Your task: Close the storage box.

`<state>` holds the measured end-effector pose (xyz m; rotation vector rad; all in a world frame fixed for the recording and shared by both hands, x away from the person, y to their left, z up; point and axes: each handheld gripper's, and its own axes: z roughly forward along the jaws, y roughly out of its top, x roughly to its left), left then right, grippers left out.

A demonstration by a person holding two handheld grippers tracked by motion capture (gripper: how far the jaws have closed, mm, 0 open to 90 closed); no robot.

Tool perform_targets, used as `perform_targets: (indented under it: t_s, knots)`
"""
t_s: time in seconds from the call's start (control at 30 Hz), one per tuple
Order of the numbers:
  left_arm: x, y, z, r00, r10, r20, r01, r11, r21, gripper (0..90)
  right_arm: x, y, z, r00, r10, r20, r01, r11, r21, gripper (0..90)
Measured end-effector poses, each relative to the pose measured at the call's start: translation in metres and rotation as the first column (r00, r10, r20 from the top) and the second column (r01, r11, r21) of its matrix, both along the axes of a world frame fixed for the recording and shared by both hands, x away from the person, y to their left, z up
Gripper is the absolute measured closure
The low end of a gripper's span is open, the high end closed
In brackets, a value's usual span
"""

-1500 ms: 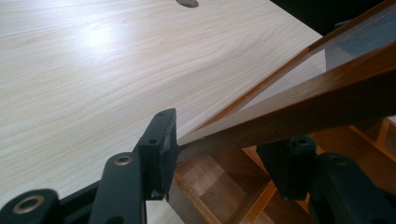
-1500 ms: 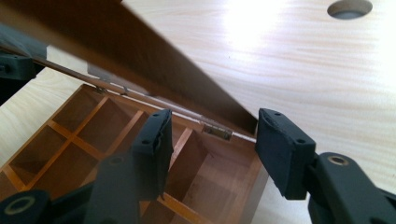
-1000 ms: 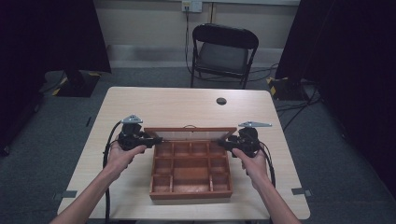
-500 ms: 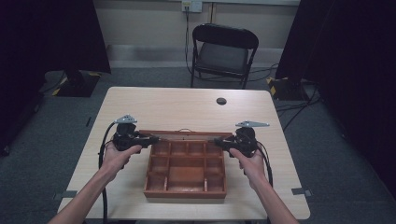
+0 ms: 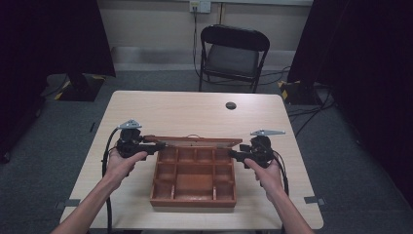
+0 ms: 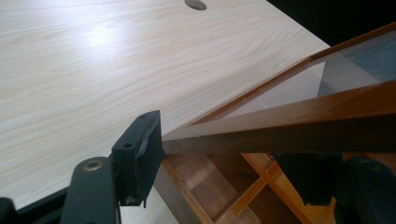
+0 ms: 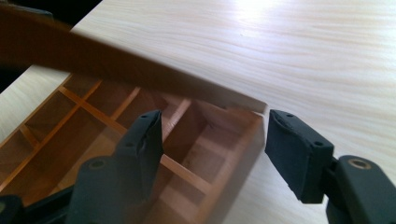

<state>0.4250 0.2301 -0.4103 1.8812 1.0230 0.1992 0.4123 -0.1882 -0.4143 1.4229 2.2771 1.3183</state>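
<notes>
Lid point(image 5: 195, 141) of wooden compartment box point(image 5: 194, 176) raised at far edge, mid-table. Left gripper point(image 6: 224, 154) and right gripper point(image 7: 212, 140) just opening, jaws loose around lid corners. Best eased apart evenly, without jolting lid or hinge.

Both forearms come in from the bottom of the high view, spread apart, each hand wrapped around a gripper held level and pointing inward at the other. The left gripper point(image 5: 155, 146) and the right gripper point(image 5: 234, 155) both have jaws parted, and both have just been opening. Cables trail back along each forearm.
</notes>
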Motion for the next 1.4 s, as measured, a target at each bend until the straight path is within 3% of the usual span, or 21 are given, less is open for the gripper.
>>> perform_targets:
  t_s: [0.13,0.27,0.4,0.47,0.7,1.03,1.2,1.3,1.4]
  knots:
    - [-0.001,0.0,0.001,1.0,-0.001,0.002,0.001,1.0,-0.003,33.4,0.002,-0.012,0.0,0.9991,-0.043,-0.004,0.043,0.9988,0.024,35.4]
    - [-0.002,-0.001,0.002,1.0,-0.006,0.007,0.006,1.0,-0.001,33.2,0.006,-0.02,-0.002,0.9965,-0.083,-0.005,0.083,0.9961,-0.03,35.5]
    - [-0.004,-0.001,0.003,0.9998,-0.013,0.011,0.013,0.9999,-0.007,32.6,0.009,-0.028,0.001,0.9937,-0.112,0.001,0.112,0.9936,-0.013,36.5]
    - [-0.005,-0.002,0.004,0.9999,-0.009,0.01,0.009,1.0,0.0,32.2,0.01,-0.03,0.006,0.9931,-0.117,0.004,0.117,0.993,-0.017,38.7]
    - [-0.008,-0.002,0.006,0.9998,-0.02,-0.001,0.02,0.9996,0.022,27.3,0.014,-0.034,0.021,0.9948,-0.101,-0.002,0.101,0.9941,0.038,39.4]
    - [-0.016,-0.004,0.009,0.9991,-0.034,0.027,0.033,0.9989,0.033,22.1,0.008,-0.015,0.053,0.9991,-0.003,0.043,-0.001,0.9961,0.089,38.9]
    - [-0.022,-0.007,0.011,0.998,-0.044,0.046,0.043,0.9987,0.026,21.5,0.009,-0.003,0.073,0.9979,0.054,0.037,-0.057,0.9928,0.106,38.4]
    - [-0.024,-0.009,0.01,0.9974,-0.053,0.048,0.052,0.9983,0.026,20.4,0.009,0.006,0.082,0.992,0.111,0.061,-0.118,0.985,0.126,36.7]
    - [-0.026,-0.009,0.008,0.9975,-0.048,0.051,0.048,0.9988,0.011,18.8,0.007,0.02,0.091,0.9714,0.206,0.118,-0.218,0.9707,0.101,35.5]
